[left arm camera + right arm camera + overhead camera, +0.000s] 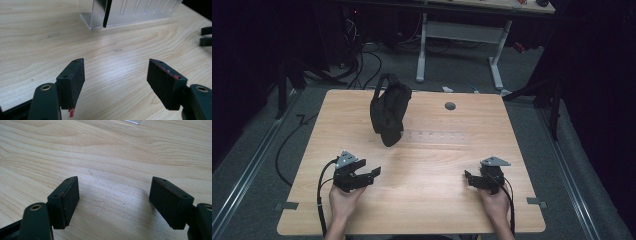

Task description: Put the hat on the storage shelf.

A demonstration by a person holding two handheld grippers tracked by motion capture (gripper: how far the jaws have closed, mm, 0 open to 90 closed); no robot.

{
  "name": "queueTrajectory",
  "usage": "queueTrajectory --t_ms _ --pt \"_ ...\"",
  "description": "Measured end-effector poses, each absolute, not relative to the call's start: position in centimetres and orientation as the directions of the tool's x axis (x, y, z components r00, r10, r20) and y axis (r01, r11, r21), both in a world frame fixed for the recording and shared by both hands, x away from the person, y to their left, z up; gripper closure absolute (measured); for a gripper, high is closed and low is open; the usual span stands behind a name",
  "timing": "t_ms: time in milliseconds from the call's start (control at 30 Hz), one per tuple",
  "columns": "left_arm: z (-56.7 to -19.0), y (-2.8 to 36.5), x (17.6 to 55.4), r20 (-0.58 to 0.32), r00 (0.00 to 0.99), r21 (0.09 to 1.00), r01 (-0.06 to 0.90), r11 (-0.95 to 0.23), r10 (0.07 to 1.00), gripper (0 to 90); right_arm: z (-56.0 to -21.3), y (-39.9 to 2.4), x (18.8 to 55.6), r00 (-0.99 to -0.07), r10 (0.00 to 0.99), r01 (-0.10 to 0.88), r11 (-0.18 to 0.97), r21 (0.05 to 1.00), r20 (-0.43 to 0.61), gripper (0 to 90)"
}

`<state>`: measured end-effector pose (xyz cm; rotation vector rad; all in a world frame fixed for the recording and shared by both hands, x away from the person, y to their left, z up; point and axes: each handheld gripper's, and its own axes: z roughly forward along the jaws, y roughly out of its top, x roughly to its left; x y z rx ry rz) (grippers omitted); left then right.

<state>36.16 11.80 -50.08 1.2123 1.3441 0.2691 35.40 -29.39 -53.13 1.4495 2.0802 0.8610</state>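
on the counter (422, 200), toward its far edge and left of the middle, a black bag (388, 109) hangs upright on a clear stand (432, 136), its handle loop raised at the top. the stand's base runs to the right of the bag, a pale see-through strip on the wood. a small grey round hole (450, 106) sits in the wood farther right, near the far edge.

the left tool (374, 172) is held low at the near left, its jaws spread wide and nothing between them; they point toward the middle of the counter and a little away from the person. the bag is well apart from it, farther off and slightly to its right. in the left gripper view the left tool (116, 75) looks across bare wood to the stand (130, 11) and a dark edge of the bag (107, 13) at the top; the tips of the right tool (206, 35) show at the right edge.

the right tool (468, 177) is at the near right, also released, jaws wide over bare wood, pointing left toward the other tool. the bag lies well apart from it, far off to its left. in the right gripper view the right tool (113, 192) has only wood grain between its pads (71, 197).
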Motion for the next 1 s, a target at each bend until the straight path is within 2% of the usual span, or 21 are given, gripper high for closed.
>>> queueTrajectory --t_ms 633,733,1000 --pt "-54.1 10.6 36.2 -0.444 0.247 0.836 0.461 0.299 0.862 29.7 -53.1 -29.4 35.4 -0.34 0.94 0.652 0.25 0.716 -0.018 24.3" --pt "-54.7 10.1 36.1 -0.396 0.254 0.853 0.457 0.252 0.882 28.8 -53.1 -29.4 35.4 -0.343 0.939 0.651 0.252 0.716 -0.019 24.3" --pt "-54.7 10.1 36.1 -0.401 0.258 0.849 0.464 0.251 0.879 26.5 -53.1 -29.4 35.4 -0.345 0.939 0.65 0.253 0.716 -0.019 24.4"
